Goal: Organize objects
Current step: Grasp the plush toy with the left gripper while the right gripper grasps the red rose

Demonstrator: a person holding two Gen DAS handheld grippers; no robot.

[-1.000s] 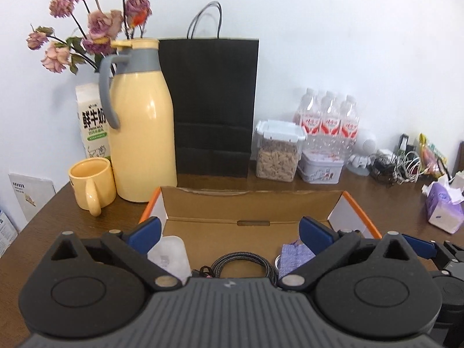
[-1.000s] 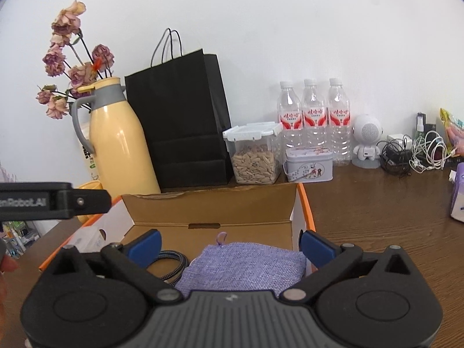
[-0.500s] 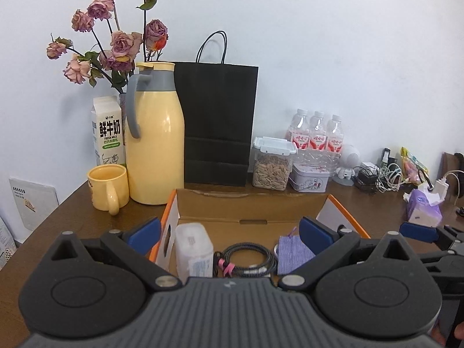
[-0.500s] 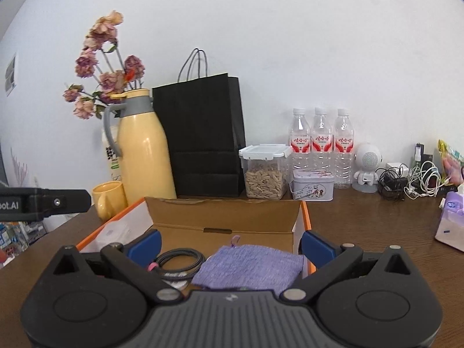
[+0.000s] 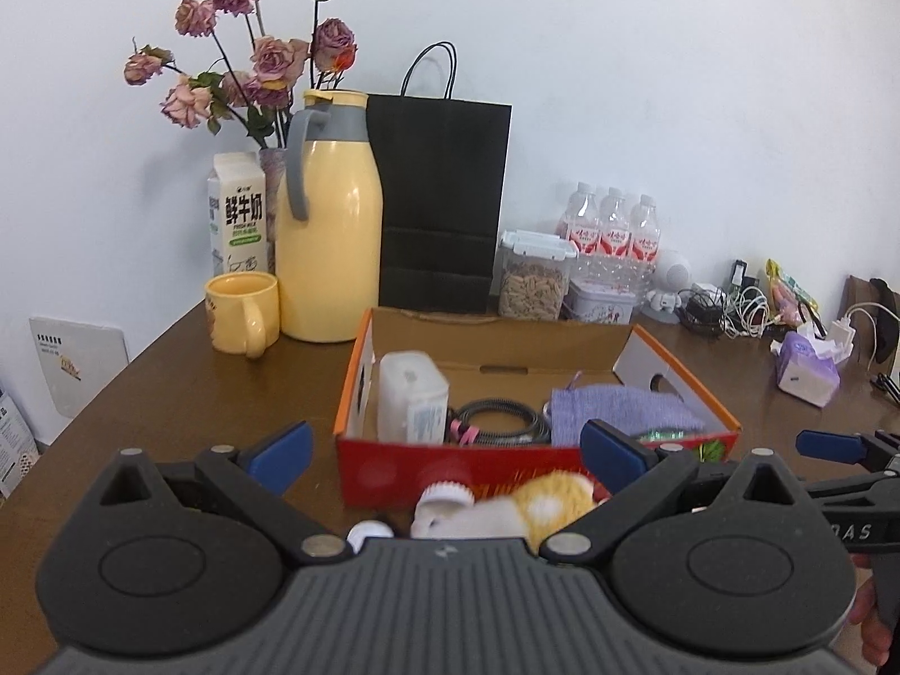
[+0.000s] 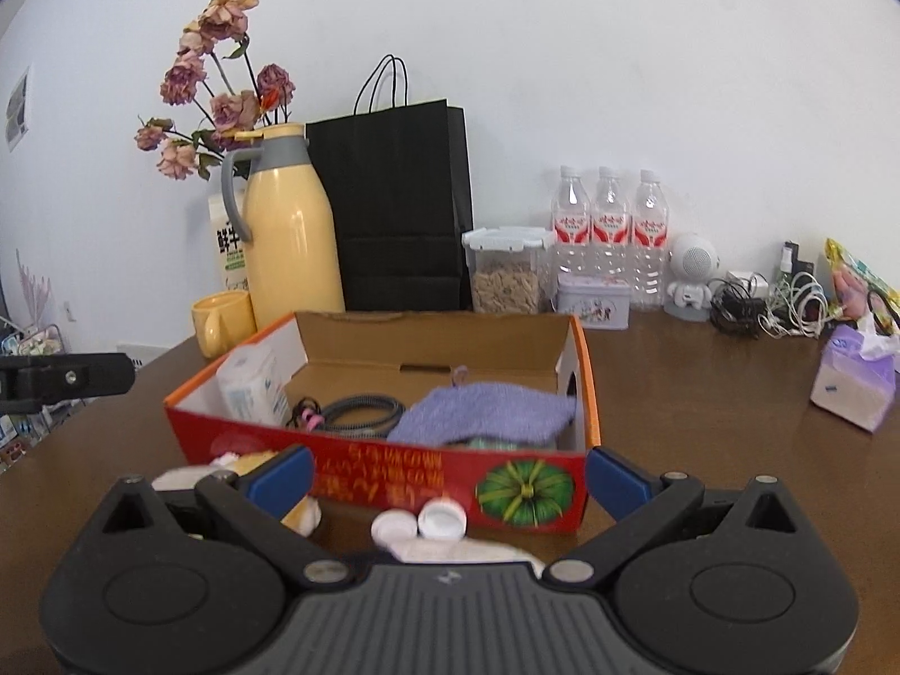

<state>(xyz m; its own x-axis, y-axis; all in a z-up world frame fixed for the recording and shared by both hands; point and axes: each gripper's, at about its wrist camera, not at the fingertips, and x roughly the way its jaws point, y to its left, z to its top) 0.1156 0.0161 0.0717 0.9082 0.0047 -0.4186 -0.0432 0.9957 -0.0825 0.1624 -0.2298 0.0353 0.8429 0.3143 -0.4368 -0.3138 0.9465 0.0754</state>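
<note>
Both your grippers, left (image 5: 444,450) and right (image 6: 447,475), have withdrawn from the box (image 6: 394,469), fingers apart; blurred near items (image 5: 495,512) probably remain unpacked.

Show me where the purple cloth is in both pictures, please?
Left wrist view: the purple cloth lies in the right half of the orange box, right of the coiled cable.
Right wrist view: the same cloth is at the middle of the picture, again in the box's right half.
Shared landmark: the yellow jug behind the box.

blurred yellow-white item (image 5: 540,506) before box, green object (image 6: 495,442) mostly hidden under purple cloth (image 6: 489,410)
</note>
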